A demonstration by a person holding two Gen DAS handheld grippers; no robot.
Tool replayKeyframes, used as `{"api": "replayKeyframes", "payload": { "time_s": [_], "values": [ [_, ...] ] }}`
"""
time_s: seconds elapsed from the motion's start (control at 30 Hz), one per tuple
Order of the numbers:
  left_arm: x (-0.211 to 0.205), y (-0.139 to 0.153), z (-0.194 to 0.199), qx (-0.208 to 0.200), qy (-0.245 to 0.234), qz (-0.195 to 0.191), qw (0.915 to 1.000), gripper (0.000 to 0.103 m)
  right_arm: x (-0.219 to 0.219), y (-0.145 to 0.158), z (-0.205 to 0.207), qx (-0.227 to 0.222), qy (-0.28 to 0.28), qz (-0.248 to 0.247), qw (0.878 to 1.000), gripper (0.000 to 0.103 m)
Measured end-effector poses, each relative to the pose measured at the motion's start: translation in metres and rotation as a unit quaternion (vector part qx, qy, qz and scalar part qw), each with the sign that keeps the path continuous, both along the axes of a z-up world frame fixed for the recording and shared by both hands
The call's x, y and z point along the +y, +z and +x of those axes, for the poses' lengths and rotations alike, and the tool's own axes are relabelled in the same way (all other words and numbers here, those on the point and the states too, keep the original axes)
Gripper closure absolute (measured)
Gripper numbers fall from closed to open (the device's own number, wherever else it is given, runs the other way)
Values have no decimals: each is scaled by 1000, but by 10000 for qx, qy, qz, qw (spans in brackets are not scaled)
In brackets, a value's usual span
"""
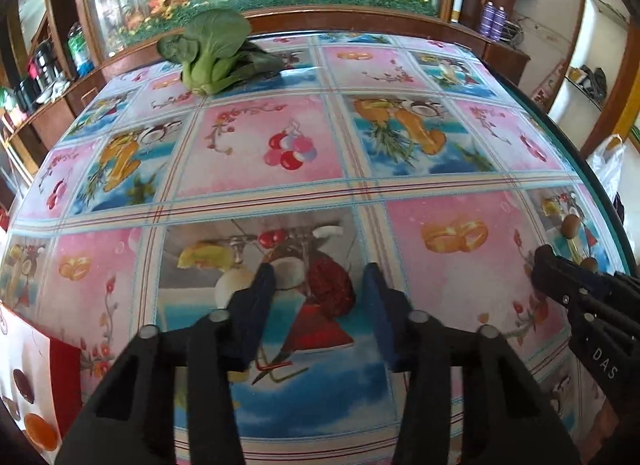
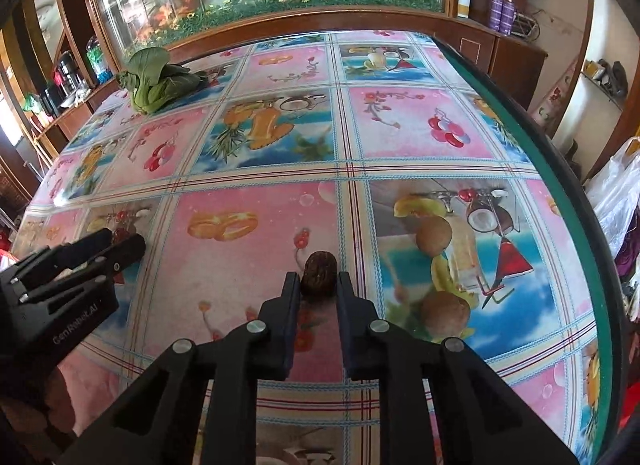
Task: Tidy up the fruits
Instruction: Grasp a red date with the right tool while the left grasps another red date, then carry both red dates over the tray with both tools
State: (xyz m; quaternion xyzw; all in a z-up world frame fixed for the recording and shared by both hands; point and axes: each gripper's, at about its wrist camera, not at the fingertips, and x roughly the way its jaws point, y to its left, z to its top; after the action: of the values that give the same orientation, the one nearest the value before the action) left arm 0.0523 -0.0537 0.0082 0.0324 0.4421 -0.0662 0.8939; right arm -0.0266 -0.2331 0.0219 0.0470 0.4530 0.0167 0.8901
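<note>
My right gripper [image 2: 319,285] is clamped on a dark wrinkly fruit [image 2: 319,267]; left gripper [image 1: 320,285] half-closed around a red fruit [image 1: 330,283].

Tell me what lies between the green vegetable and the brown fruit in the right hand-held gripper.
Nothing. The right wrist view shows only printed tablecloth between green vegetable and brown fruit.

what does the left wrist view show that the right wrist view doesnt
Only the left wrist view: a bumpy red fruit lying between the open fingers of the left hand-held gripper, and a red and white box at the near left corner.
Only the right wrist view: a dark wrinkled fruit clamped in the right hand-held gripper.
Both: the leafy green vegetable at the far side, the fruit-print tablecloth, two round brown fruits.
</note>
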Motion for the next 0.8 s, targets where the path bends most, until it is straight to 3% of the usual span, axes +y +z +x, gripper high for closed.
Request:
{"api": "replayKeyframes", "payload": {
  "time_s": [0.1, 0.3, 0.6, 0.8],
  "values": [
    [-3, 1, -2, -62, -95, -7, 9999, 78, -1, 3, -2, -103, 9, 122, 9999, 86],
    [2, 6, -12, -54, -158, -121, 9998, 78, 3, 11, -7, -350, 129, 303, 9988, 86],
    [18, 56, -71, -769, -199, -196, 9966, 78, 9, 19, -13, -682, 263, 405, 9965, 87],
    [57, 88, -126, -1205, 80, -195, 9925, 78, 10, 23, -14, -1000, 206, 315, 9943, 87]
  ]
}}
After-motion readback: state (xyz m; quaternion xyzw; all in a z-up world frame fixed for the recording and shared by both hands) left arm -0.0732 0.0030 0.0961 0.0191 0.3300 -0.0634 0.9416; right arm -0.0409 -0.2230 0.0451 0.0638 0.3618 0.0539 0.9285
